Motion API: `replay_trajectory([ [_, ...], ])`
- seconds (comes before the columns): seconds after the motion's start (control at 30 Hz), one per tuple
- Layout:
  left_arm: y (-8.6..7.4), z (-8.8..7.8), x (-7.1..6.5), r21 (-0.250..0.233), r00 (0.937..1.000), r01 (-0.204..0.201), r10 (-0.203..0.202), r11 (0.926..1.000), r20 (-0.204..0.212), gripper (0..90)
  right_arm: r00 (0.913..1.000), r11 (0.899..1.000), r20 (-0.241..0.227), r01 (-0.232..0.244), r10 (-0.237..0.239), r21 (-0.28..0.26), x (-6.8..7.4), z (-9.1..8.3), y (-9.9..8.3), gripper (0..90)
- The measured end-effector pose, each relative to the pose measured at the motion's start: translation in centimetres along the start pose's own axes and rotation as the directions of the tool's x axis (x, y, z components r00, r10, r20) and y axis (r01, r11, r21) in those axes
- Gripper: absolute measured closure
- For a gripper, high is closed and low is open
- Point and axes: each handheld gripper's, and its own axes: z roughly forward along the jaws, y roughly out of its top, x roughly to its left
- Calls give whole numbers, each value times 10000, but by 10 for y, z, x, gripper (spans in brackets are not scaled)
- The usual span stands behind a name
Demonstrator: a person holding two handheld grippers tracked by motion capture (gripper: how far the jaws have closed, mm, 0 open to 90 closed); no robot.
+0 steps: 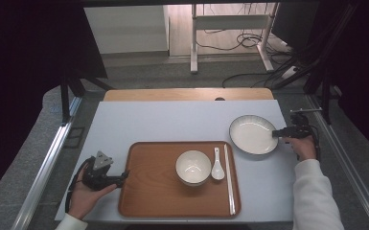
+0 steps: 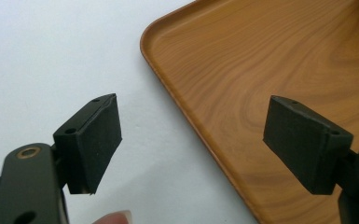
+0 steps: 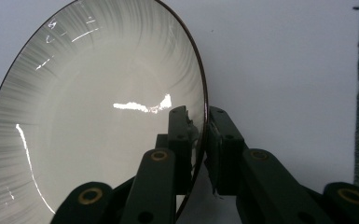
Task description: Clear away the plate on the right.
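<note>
Nearest the person, the left gripper [image 1: 122,178] rests low at the left edge of the wooden tray [image 1: 146,199], its jaws spread wide and holding nothing. In the left gripper view one pad sits over the white table [image 2: 51,56] and the other over the tray floor, so the jaws straddle the tray's rim. If they close here and lift from this one edge, the tray would probably tip and its contents slide.

On the tray stand a white bowl [image 1: 193,167], a white ceramic spoon [image 1: 217,168] just to its right, and a long pale stick [image 1: 229,179] along the right side, possibly chopsticks. All three are loose, so any jolt to the tray could shift them against one another.

Farther off, right of the tray, the right gripper [image 1: 275,133] is clamped on the right-hand rim of a white plate [image 1: 252,134] with a dark edge. The right gripper view shows one jaw inside the rim and one outside. The hold is thin and off-centre:

- The plate may pivot or slip from the smooth glazed rim.
- Its free edge may strike the tray rim or the stick if carried low toward the tray.
- Hard squeezing may chip the rim.
</note>
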Motion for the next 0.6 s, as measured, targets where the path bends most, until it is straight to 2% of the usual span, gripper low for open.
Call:
replay_trajectory([
  [0.17, 0, 0, 0, 6, 10000, -2, 2, 10000, -7, 189, 9999, 9998, -79, -74, 76, 199, 0, 3, 2, 777],
  [0.37, 0, -1, 0, -18, 10000, -23, 23, 10000, 2, 189, 9998, 9996, -57, -202, 203, 184, 0, 3, 1, 795],
  [0.6, 0, 0, 0, -11, 10000, -31, 31, 10000, 7, 189, 9969, 9977, -382, -681, 682, 54, -5, 1, 0, 831],
])
